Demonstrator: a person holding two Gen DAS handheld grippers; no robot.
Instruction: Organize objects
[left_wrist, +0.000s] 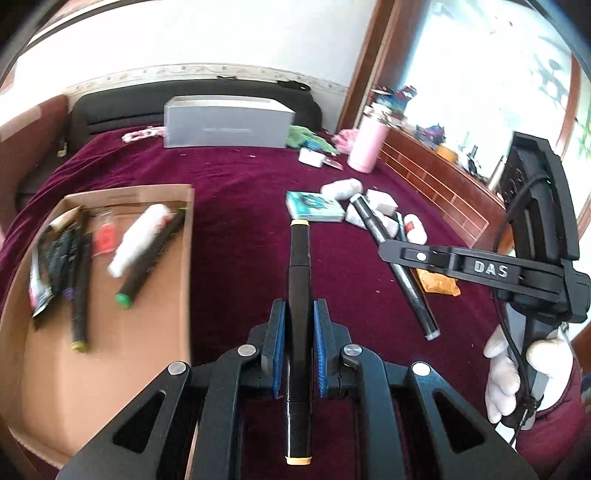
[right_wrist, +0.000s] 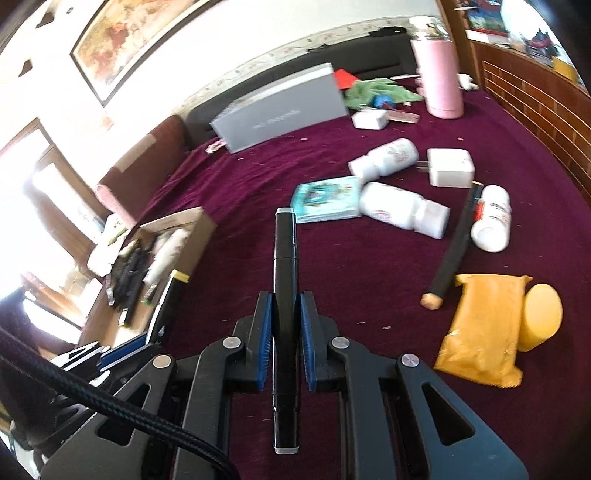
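My left gripper (left_wrist: 299, 306) is shut on a black marker with tan caps (left_wrist: 299, 258), lifted over the maroon cloth just right of a cardboard box (left_wrist: 122, 369). The box holds several markers and a white bottle (left_wrist: 138, 238). My right gripper (right_wrist: 286, 299) is shut on a black marker with grey caps (right_wrist: 284, 240), also off the cloth. In the left wrist view the right gripper (left_wrist: 391, 254) shows side-on with its marker (left_wrist: 400, 277), held by a gloved hand (left_wrist: 513, 373). The left gripper (right_wrist: 155, 328) appears low at left beside the box (right_wrist: 195, 240).
Loose on the cloth lie white bottles (right_wrist: 402, 210), a white charger (right_wrist: 450, 168), a teal card pack (right_wrist: 325, 199), a tan-capped marker (right_wrist: 454, 251), a yellow packet (right_wrist: 484, 328) and a yellow cylinder (right_wrist: 539, 317). A grey box (right_wrist: 284, 107) and pink flask (right_wrist: 441, 77) stand behind.
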